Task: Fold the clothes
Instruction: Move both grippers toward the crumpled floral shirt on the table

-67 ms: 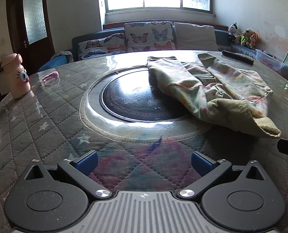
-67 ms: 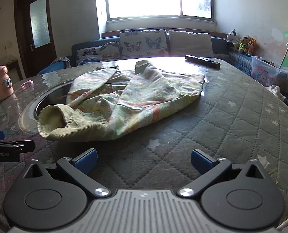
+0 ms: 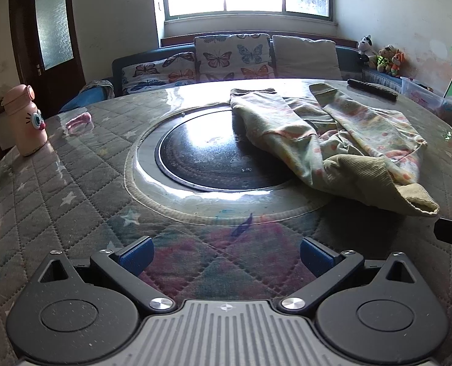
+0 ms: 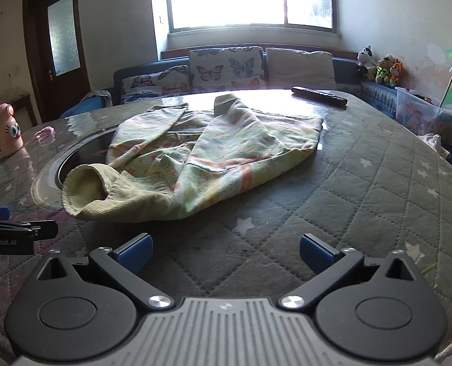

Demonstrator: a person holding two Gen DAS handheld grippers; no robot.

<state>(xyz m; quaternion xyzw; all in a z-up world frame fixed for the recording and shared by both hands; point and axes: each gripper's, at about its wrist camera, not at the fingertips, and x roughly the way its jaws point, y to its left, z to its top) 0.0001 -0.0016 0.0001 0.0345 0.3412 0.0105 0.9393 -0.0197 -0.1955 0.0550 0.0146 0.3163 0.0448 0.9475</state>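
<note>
A pale green child's jacket with an orange and pink print lies crumpled on the round table, its corduroy collar or hood end nearest me. In the left wrist view the jacket lies ahead to the right. My left gripper is open and empty, low over the quilted table cover, short of the garment. My right gripper is open and empty, just in front of the jacket's near edge. The left gripper's side shows at the right wrist view's left edge.
A dark round turntable sits in the table's middle, partly under the jacket. A pink bottle and a small pink item stand at the left. A black remote lies at the far side. A sofa with cushions is behind.
</note>
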